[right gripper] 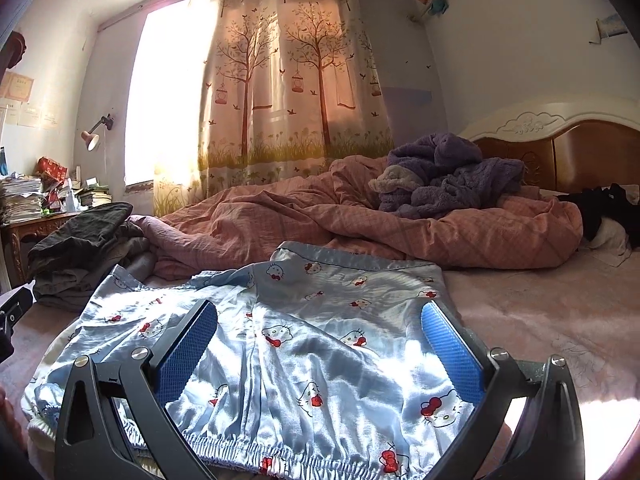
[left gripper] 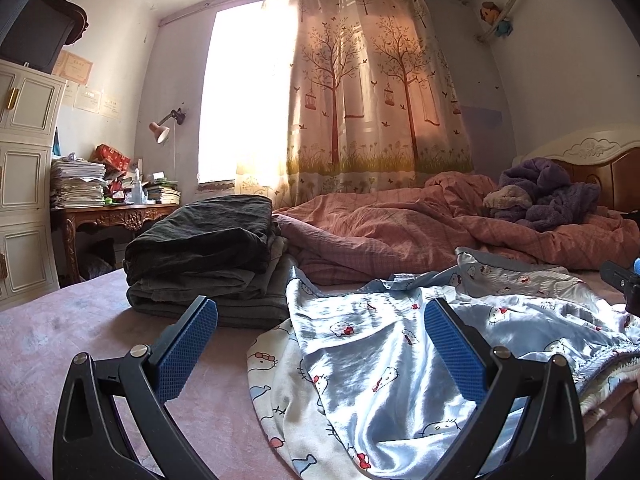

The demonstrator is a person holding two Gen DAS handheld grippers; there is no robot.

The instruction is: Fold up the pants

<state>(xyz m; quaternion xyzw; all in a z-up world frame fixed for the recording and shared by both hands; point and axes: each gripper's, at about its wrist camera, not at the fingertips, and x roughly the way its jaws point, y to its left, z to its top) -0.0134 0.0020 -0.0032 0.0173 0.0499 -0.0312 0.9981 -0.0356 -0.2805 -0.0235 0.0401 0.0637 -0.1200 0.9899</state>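
Observation:
Light blue satin pants (left gripper: 380, 376) with a cartoon cat print lie rumpled on the pink bed sheet (left gripper: 80, 340). In the right wrist view the pants (right gripper: 304, 344) lie spread out with the elastic waistband nearest me. My left gripper (left gripper: 320, 320) is open and empty, just above the pants' left side. My right gripper (right gripper: 320, 320) is open and empty, over the waistband end. The right gripper's black tip (left gripper: 624, 284) shows at the right edge of the left wrist view.
A stack of folded dark clothes (left gripper: 208, 256) sits left of the pants. A pink duvet (left gripper: 420, 224) and a purple fleece garment (right gripper: 448, 176) are heaped behind. A wooden headboard (right gripper: 560, 152) is at right; a cluttered desk (left gripper: 108, 208) and a white cabinet (left gripper: 24, 184) at left.

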